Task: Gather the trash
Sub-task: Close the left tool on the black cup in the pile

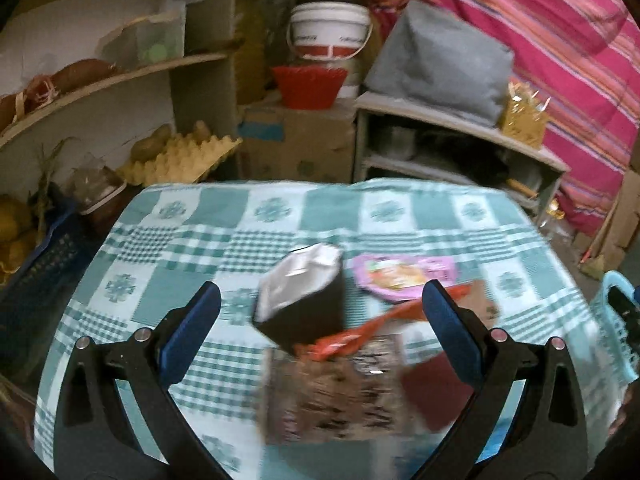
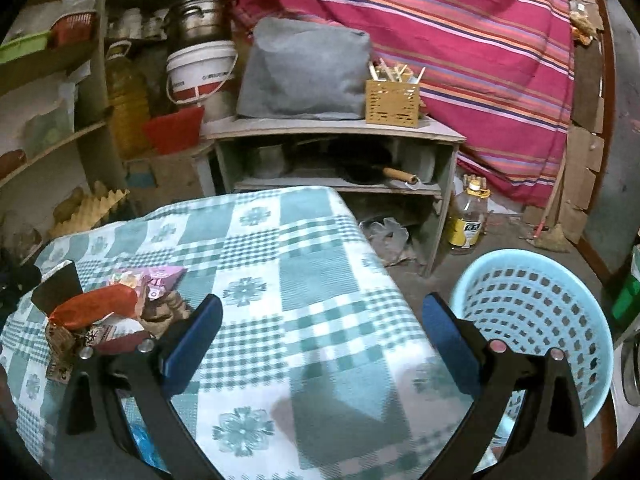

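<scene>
Left gripper (image 1: 320, 304) hovers over green-white checked tablecloth table (image 1: 400, 216), fingers spread wide, empty; blurred wrapper pile (image 1: 340, 344) lies between them. Right gripper (image 2: 322, 316) likewise released, empty, above table's right edge. Light-blue perforated plastic basket (image 2: 536, 312) stands on floor just beside that edge.

Wrappers heaped on the counter, basket on the floor to the right.
The carton (image 1: 300, 300) stands left of the pouch (image 1: 404, 276); the wrapper (image 1: 360, 336) lies nearer; the basket (image 2: 532, 312) sits beside the counter (image 2: 280, 280).
</scene>
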Demonstrator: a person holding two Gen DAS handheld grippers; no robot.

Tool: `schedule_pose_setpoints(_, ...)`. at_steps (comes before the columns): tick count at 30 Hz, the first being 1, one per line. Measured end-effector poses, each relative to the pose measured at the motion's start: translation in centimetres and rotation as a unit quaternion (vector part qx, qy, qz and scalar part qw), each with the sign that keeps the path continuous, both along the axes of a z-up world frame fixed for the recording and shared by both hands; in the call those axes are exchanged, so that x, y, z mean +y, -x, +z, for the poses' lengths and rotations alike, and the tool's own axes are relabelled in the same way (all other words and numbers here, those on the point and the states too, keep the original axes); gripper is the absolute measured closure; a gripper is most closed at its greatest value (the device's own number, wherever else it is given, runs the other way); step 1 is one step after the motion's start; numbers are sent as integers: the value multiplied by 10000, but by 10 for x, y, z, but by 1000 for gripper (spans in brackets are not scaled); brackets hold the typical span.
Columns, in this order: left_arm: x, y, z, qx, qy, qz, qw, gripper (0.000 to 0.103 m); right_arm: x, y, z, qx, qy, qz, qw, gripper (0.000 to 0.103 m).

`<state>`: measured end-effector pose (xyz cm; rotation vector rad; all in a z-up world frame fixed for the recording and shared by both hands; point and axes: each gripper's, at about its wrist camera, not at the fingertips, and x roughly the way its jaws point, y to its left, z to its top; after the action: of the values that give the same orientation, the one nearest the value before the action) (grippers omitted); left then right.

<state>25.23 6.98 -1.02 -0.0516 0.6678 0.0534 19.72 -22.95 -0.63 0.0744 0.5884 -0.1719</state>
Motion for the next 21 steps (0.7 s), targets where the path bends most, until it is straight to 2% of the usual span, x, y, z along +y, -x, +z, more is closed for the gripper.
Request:
schedule_pose_setpoints(4,20,-20,-21,342,-114,183,9992,6,10,-11,-7,110,120,42,9999,6)
schedule_pose_setpoints(7,34,-32,-34,543,-30,281,9981,5,11,-18,-12,193,226,22,9996,6)
schedule_pose_setpoints(13,70,-43,-39,563,270,649,9959,6,7,-30,-21,327,-42,-38,9994,6)
schedule_pose_setpoints(16,80,-45,-40,539,352,597,9961,6,9,-36,-27,413,-115,-25,9991,6)
schedule_pose_setpoints(21,82,-52,-46,567,505,133,9970,6,15,-42,-34,499,-39,23,9987,6)
